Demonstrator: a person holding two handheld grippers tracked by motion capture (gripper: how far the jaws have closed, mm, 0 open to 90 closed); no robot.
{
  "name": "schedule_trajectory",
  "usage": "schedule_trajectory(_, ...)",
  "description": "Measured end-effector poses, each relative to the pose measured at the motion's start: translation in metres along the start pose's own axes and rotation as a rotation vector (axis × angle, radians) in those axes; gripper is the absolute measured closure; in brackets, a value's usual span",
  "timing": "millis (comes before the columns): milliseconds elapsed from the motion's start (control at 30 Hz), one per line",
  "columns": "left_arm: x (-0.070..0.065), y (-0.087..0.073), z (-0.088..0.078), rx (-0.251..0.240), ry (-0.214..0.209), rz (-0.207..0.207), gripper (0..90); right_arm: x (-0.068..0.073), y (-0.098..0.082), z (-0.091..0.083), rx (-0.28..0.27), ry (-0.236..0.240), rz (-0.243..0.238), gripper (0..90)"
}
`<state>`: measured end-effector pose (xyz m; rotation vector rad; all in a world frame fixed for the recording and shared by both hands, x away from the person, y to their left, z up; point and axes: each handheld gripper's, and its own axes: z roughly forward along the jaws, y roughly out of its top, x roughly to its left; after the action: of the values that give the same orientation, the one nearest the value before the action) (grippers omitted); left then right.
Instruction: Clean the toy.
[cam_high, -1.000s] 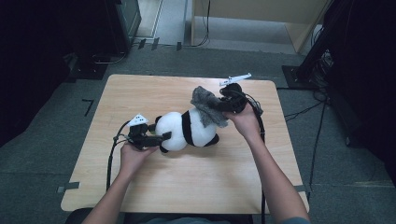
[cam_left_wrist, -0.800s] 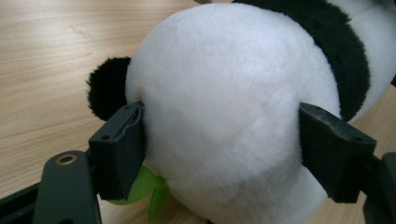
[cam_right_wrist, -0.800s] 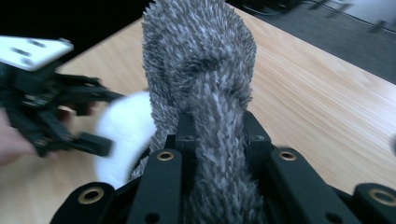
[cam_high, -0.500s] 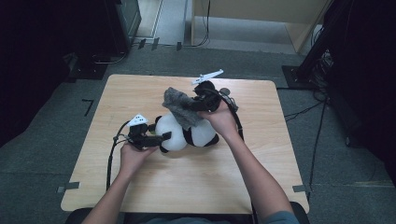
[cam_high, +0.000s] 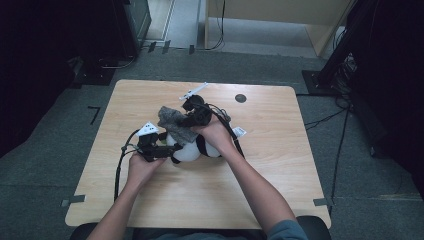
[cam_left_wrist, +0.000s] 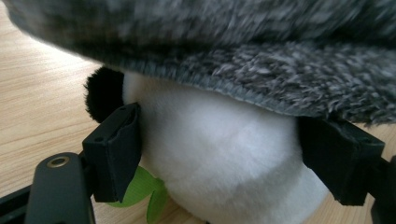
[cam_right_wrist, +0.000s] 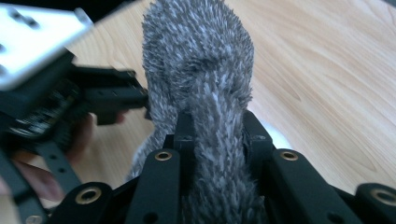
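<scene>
Right tool (cam_right_wrist: 212, 135) clamped on grey furry hat (cam_high: 172, 122), bringing it over panda toy (cam_left_wrist: 219, 158). Left tool (cam_left_wrist: 224, 154) clasps toy's head mid-counter. Next: seat hat squarely.

Tongs (cam_right_wrist: 215, 140) pinching grey furry cloth (cam_right_wrist: 201, 60) above table (cam_right_wrist: 327, 70).

A light wooden table (cam_high: 280, 165) with rounded corners stands on grey carpet (cam_high: 60, 150), with dark equipment (cam_high: 132, 22) and cables (cam_high: 340, 145) at its far side, a pale wooden cabinet (cam_high: 280, 12) behind, and shadowed room edges.
</scene>
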<state>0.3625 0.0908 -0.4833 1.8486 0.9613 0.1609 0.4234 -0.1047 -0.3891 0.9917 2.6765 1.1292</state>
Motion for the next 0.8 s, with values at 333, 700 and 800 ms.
schedule_trajectory(333,-0.001,0.0,0.0,0.009,0.009,-0.001,22.2,-0.017,-0.014,-0.015,0.003,-0.045,0.018,72.2)
schedule_trajectory(700,-0.001,0.001,-0.001,0.02,0.007,-0.003,26.8,-0.045,-0.036,-0.06,-0.045,-0.098,0.053,73.0)
schedule_trajectory(800,-0.001,0.001,-0.001,0.018,0.003,-0.007,26.6,-0.053,-0.042,-0.073,-0.061,-0.121,0.066,73.3)
